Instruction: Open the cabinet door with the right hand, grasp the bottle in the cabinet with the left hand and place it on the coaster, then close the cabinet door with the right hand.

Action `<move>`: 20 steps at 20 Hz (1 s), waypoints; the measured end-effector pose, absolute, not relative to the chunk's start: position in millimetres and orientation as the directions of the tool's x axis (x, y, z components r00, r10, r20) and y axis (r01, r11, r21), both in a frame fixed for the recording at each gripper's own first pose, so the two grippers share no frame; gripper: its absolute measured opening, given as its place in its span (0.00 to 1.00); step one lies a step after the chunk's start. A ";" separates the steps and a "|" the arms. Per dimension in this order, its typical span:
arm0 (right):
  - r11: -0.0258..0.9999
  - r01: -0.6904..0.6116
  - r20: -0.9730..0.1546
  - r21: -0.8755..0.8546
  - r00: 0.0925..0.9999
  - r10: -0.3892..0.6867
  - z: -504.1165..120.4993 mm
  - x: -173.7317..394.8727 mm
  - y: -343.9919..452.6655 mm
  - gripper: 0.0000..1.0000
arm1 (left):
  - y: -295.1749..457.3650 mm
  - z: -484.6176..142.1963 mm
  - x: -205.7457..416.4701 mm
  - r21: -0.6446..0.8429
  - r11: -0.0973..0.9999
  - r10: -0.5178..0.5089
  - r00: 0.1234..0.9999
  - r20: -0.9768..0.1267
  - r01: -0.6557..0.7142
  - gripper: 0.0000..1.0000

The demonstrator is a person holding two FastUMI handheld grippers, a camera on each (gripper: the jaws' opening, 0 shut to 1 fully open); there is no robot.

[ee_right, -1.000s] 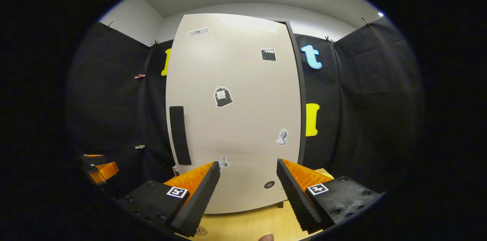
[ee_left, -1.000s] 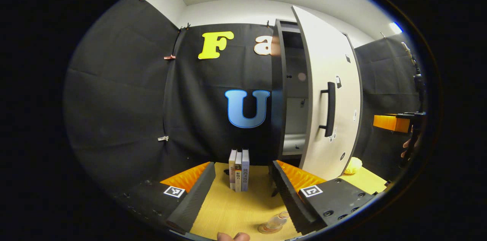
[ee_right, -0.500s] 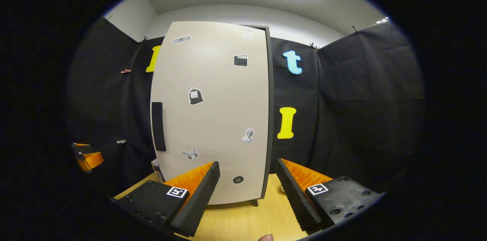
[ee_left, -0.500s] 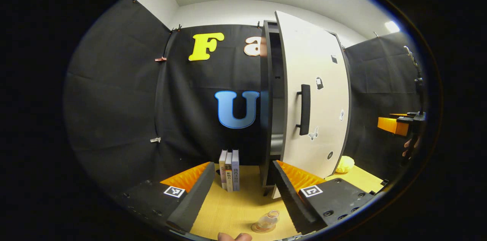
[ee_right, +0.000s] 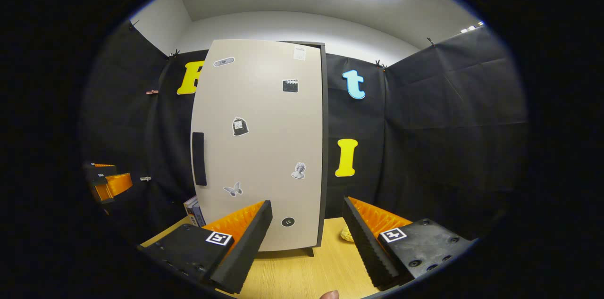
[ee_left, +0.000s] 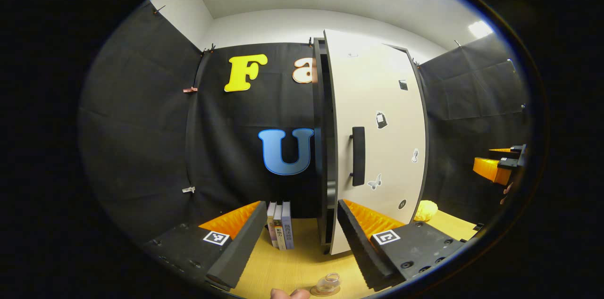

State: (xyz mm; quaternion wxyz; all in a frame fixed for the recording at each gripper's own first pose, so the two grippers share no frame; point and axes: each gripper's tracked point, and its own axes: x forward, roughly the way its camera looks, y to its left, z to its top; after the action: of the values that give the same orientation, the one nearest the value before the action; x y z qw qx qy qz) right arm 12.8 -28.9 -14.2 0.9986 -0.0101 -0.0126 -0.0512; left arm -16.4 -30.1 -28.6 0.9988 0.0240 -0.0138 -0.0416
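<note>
The tall cabinet has a pale door [ee_left: 377,138] with stickers and a dark handle [ee_left: 358,156]; the door stands almost shut, leaving a thin dark slit at its left edge. In the right gripper view the door [ee_right: 259,148] looks flush with the cabinet. A small clear bottle [ee_left: 327,282] rests on a round coaster [ee_left: 317,292] on the wooden table, just below my left gripper [ee_left: 298,237], which is open and holds nothing. My right gripper [ee_right: 306,237] is open too, a short way in front of the door and touching nothing.
Books [ee_left: 279,226] stand upright left of the cabinet's foot. A yellow crumpled object [ee_left: 426,210] lies on the table [ee_left: 288,266] right of the cabinet. The right gripper, held by a hand, is at the far right edge of the left gripper view.
The cabinet door has swung from well ajar to almost shut, hiding the shelves. Both grippers have drawn back from the cabinet; the bottle stays on the coaster.
</note>
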 end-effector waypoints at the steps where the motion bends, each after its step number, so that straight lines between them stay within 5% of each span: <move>1: 0.995 0.102 0.026 -0.010 0.994 -0.102 -14.4 10.2 -29.1 0.98 | -31.7 -27.7 -16.9 0.057 0.995 -0.083 0.996 0.028 0.082 0.94; 20: 0.996 0.092 -0.014 0.003 0.996 -0.092 -30.6 5.7 -34.9 0.98 | -40.3 -38.9 -19.9 0.046 0.996 -0.074 0.997 -0.007 0.074 0.94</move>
State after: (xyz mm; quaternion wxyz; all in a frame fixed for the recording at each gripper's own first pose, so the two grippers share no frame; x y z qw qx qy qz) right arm 5.7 -34.9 -30.6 0.9989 0.0018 0.0072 -0.0461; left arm -19.9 -40.3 -38.9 0.9990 0.0233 0.0024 -0.0370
